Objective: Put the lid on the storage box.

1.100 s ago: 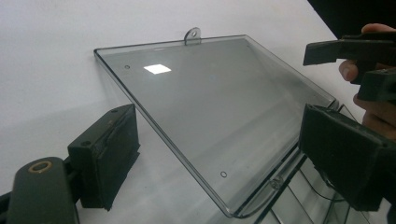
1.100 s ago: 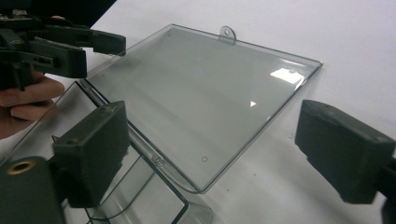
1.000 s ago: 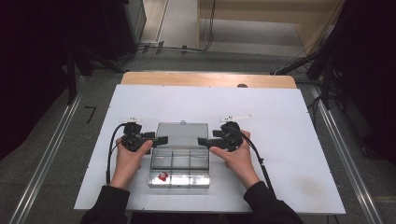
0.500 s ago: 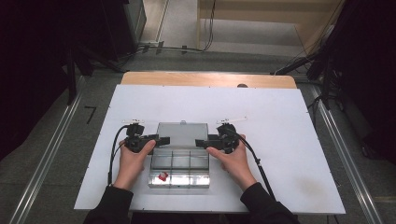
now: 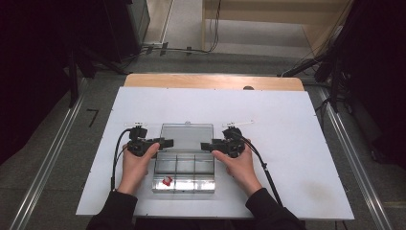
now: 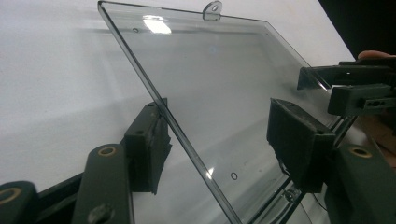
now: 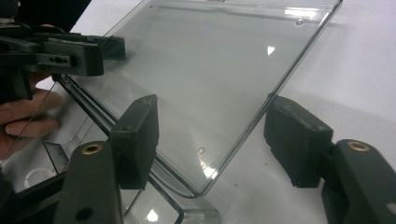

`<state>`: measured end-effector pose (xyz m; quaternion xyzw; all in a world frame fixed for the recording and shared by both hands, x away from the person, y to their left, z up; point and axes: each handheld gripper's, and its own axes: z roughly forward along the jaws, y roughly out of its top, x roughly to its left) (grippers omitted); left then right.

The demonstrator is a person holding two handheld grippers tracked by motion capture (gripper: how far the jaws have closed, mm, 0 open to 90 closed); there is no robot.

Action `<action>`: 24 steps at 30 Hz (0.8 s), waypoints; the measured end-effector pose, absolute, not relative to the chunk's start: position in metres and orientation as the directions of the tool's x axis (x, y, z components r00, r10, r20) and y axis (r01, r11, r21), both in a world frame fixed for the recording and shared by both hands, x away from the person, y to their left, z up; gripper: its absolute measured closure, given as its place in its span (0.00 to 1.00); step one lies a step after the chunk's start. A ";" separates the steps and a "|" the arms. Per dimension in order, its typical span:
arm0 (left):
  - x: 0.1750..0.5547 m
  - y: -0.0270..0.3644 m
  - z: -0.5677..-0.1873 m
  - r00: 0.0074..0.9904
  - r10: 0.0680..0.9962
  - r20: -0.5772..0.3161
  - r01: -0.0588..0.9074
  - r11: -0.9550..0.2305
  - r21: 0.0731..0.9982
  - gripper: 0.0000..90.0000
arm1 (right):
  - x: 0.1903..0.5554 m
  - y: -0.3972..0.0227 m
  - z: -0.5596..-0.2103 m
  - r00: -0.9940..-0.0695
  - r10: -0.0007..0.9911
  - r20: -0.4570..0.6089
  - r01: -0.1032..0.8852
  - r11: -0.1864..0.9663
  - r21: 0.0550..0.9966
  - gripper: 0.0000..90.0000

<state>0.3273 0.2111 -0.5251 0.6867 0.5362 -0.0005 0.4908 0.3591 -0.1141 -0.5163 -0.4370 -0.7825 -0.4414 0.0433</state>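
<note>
A clear plastic compartment box [image 5: 183,173] lies on the white table, its lid [image 5: 186,133] swung open to the far side. A small red piece [image 5: 166,181] sits in a front left compartment. My left gripper [image 5: 167,142] straddles the lid's left edge [image 6: 154,98]; its jaws have just been closing, and the pads [image 6: 149,140] stand either side of the lid without pressing it. My right gripper [image 5: 205,145] straddles the lid's right edge [image 7: 280,84] the same way, its jaws also just closing, with a gap at the pads [image 7: 296,140].
The white table [image 5: 297,158] spreads wide around the box. A wooden strip [image 5: 215,81] runs along its far edge. Each gripper trails a black cable [image 5: 265,172] toward the person. The opposite gripper [image 6: 345,88] faces mine across the lid.
Both hands have edged slightly inward toward the lid's sides, and the jaws stand narrower around its edges. The box and the red piece have not moved.
</note>
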 end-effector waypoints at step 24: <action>0.316 0.227 -0.509 0.544 0.650 -0.530 0.649 0.075 0.757 0.79 | 0.351 -0.129 -0.502 -0.706 0.569 0.421 0.620 0.210 0.756 0.79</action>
